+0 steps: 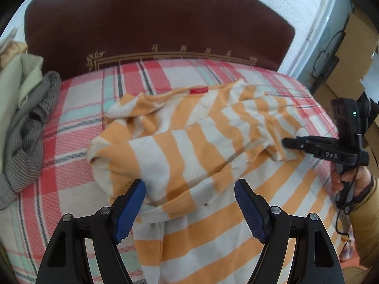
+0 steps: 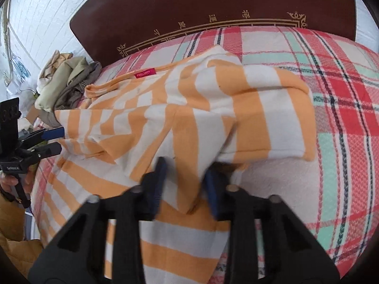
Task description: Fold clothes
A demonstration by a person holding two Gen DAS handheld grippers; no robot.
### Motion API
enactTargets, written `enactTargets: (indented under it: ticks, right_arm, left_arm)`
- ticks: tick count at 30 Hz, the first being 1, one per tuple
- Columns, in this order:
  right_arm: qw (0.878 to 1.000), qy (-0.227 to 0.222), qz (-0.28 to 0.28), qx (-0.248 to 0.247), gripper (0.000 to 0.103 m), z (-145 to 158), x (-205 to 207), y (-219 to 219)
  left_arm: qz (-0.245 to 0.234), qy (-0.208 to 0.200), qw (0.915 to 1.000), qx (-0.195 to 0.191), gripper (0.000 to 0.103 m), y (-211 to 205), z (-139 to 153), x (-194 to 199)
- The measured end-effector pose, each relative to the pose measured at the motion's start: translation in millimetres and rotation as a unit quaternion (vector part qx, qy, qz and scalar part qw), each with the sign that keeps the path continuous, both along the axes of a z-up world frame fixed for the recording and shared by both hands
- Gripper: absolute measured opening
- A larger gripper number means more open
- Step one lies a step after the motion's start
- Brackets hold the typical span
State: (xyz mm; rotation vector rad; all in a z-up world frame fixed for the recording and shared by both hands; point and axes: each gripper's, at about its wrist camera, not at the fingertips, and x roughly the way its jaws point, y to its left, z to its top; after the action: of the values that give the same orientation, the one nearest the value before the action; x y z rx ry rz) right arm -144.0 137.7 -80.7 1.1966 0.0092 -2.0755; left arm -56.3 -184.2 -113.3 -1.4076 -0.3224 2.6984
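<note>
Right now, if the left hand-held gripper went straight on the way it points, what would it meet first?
Most likely the striped shirt: its folded-over hem lies directly ahead of the open left hand-held gripper, though depth is hard to judge.

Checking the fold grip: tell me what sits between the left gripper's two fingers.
In the left wrist view, a bunched fold of the orange-striped shirt lies between the open left gripper fingers; they don't clamp it.
</note>
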Motion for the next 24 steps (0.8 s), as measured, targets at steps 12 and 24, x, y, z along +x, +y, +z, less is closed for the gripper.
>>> enactTargets:
  ticks: [12, 24]
  right_arm:
    - [0.999, 0.004, -0.012, -0.033, 0.015, 22, 12, 29]
    - [1.000, 0.009, 0.029, 0.007, 0.062, 5, 32, -11]
  left_arm:
    - [0.010, -0.006, 0.9999, 0.012, 0.082, 0, -11, -2]
    - [0.039, 0.033, 0.9984, 0.024, 0.082, -13, 7, 66]
